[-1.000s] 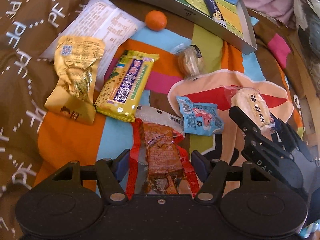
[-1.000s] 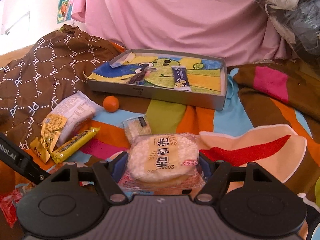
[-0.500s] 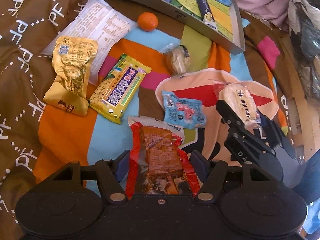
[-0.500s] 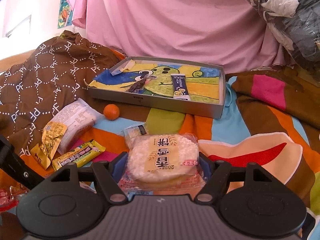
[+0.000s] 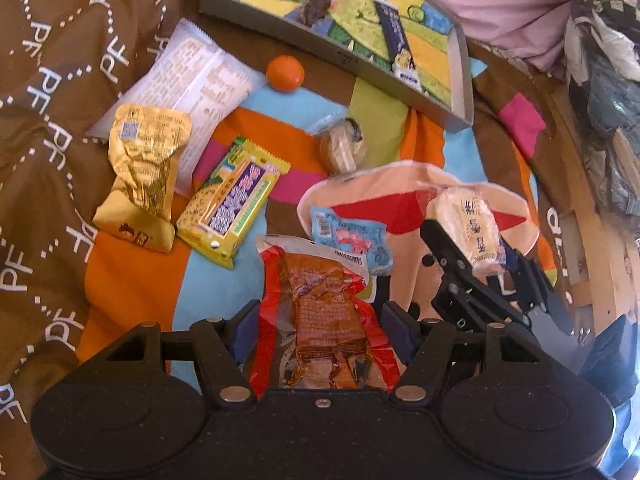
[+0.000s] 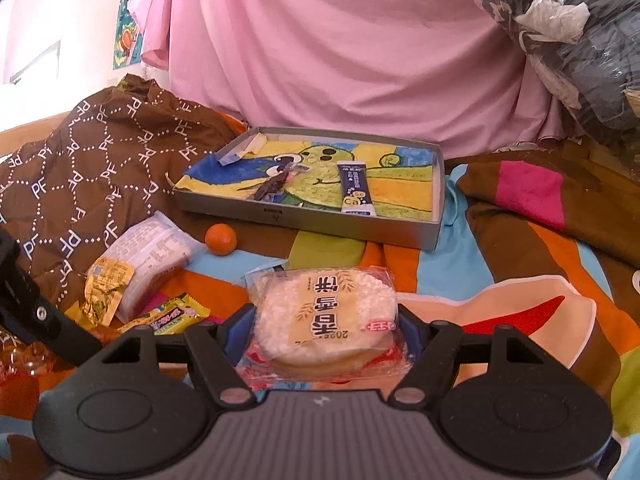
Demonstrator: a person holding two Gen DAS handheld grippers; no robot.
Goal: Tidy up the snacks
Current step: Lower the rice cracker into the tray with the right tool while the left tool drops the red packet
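both grippers loaded here: the left gripper (image 5: 316,324) has its jaws clamped on the red packet (image 5: 320,316), the right gripper (image 6: 326,330) is clamped on the rice cake (image 6: 326,312), both lifted above the blanket (image 6: 460,264). the tray (image 6: 438,204) waits at the far side, a blue stick (image 6: 356,194) already in it. risk now: the slick wrappers could slide out on the carry, or the two grippers, close together, could bump. loose snacks like the orange ball (image 6: 221,239) lie near the tray's front wall.
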